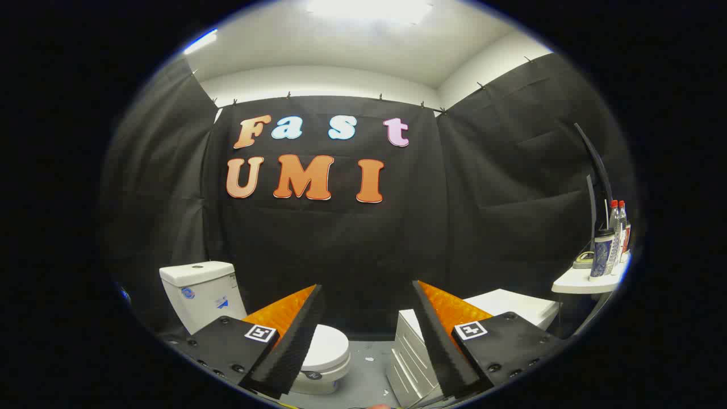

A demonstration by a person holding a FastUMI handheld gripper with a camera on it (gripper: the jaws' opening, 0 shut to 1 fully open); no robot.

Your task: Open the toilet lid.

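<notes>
Your gripper point(368, 295) is spread wide, holding nothing. The toilet lid point(328, 347) lies closed, partly hidden behind your left finger; bottles point(618, 227) stand on the desk point(576, 282).

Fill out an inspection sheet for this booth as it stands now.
Surface: grey floor, small white specks on it.
Job's things: toilet beyond the left finger, lid down; tank behind.
Clutter: white drawer unit; shelf with bottles and a cup.
Grippers: gripper open, fingers apart, holding nothing.
Cables: nothing seen.
Surroundings: black cloth walls, white ceiling.
</notes>
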